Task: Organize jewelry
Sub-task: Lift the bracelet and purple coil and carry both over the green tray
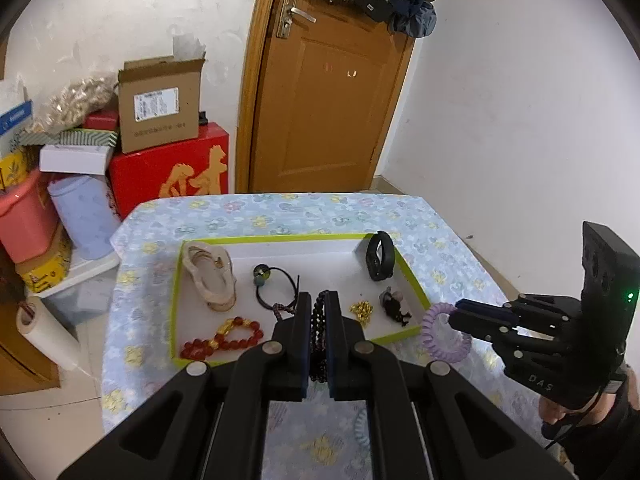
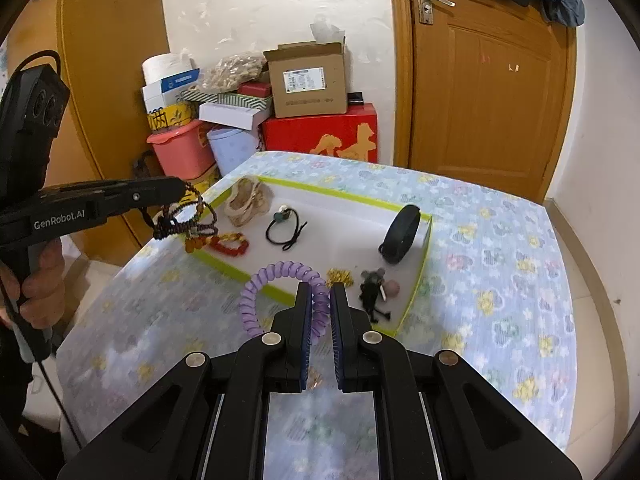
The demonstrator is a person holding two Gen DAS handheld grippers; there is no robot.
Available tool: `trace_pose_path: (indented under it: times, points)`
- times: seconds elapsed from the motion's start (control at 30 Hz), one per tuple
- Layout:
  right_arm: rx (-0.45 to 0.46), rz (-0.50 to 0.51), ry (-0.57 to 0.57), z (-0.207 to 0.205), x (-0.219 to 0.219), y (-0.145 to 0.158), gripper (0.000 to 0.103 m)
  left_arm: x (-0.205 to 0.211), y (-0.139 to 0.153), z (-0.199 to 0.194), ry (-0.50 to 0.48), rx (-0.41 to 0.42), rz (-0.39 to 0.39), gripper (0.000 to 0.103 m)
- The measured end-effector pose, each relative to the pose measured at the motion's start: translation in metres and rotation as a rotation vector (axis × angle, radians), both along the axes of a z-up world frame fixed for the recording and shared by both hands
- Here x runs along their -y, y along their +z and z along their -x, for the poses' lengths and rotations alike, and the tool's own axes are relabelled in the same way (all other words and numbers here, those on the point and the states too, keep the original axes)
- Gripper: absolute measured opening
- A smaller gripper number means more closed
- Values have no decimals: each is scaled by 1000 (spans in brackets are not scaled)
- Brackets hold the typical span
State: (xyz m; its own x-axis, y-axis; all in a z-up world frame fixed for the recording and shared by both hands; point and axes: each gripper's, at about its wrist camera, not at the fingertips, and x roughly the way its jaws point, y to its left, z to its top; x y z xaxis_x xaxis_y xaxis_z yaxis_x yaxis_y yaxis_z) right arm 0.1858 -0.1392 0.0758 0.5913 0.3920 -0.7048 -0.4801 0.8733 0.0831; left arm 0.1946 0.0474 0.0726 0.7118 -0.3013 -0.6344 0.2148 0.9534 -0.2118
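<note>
Your left claw (image 1: 319, 300) is clamped on a dark bead bracelet (image 1: 318, 336) that hangs between its fingers. Your right claw (image 2: 320, 292) pinches a purple coil hair tie (image 2: 280, 276). Just beyond both claws, on the desk (image 2: 500, 248), lies the green-rimmed tray (image 1: 280, 239) with a red bead bracelet (image 1: 224, 338), gold chain (image 1: 361, 309) and black band (image 1: 380, 256).

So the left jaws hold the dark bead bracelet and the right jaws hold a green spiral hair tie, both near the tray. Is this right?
Not quite: the spiral hair tie in the right gripper is purple, not green, as the right wrist view shows. The rest stands: the left gripper holds the dark bead bracelet, both near the tray.
</note>
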Motion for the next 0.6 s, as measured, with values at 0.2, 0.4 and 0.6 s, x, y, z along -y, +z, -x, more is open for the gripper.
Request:
trace_pose_path:
  times: [0.2, 0.4, 0.6]
  points:
    - [-12, 2, -13, -22, -3, -5, 9, -1, -8, -24, -16, -23, 27, 6]
    - [-27, 8, -21, -43, -7, -13, 9, 2, -24, -43, -26, -54, 28, 6]
    - [-50, 21, -27, -64, -15, -28, 9, 3, -45, -56, -34, -95, 36, 6]
